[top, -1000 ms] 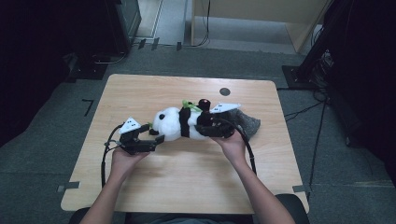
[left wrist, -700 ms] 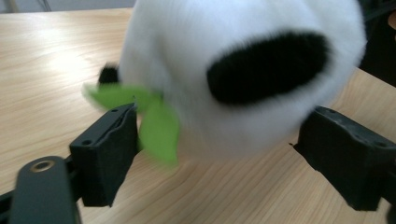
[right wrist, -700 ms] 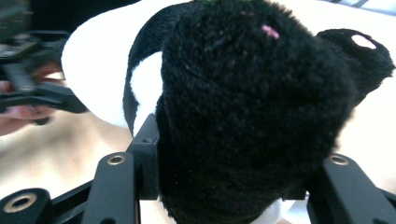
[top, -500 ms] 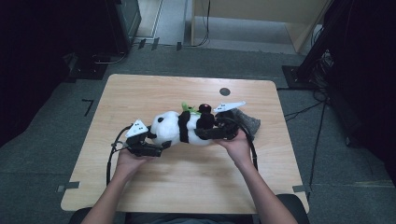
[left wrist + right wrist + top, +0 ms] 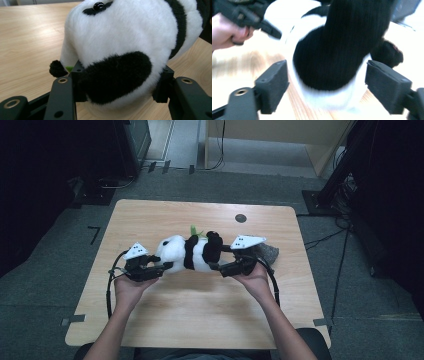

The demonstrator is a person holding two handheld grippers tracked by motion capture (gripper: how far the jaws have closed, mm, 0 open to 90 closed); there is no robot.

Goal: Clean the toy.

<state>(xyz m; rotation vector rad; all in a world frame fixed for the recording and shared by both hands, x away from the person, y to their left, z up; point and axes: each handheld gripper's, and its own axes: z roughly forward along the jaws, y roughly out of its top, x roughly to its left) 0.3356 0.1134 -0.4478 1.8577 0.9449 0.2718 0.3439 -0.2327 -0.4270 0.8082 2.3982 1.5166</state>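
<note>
A black and white panda plush (image 5: 186,251) lies on its side across the wooden table (image 5: 200,310), head to the left. My left gripper (image 5: 159,266) has just been closing, and its pads (image 5: 78,75) press into the panda's head (image 5: 120,50) around a black patch. My right gripper (image 5: 221,266) is at the panda's rear end. Its jaws have just been opening and now stand apart on either side of a black leg (image 5: 337,50), with a gap showing by each pad (image 5: 274,82). A small green leaf (image 5: 194,230) sticks out behind the plush.
A grey bundle (image 5: 268,252) lies on the table just behind my right gripper. A dark round spot (image 5: 240,218) marks the table top near its far edge. Dark equipment and cables stand on the floor around the table.
My left gripper has slid in against the panda's head and its jaws have narrowed onto it. The plush has shifted slightly to the left. The right hand has stayed in place.
</note>
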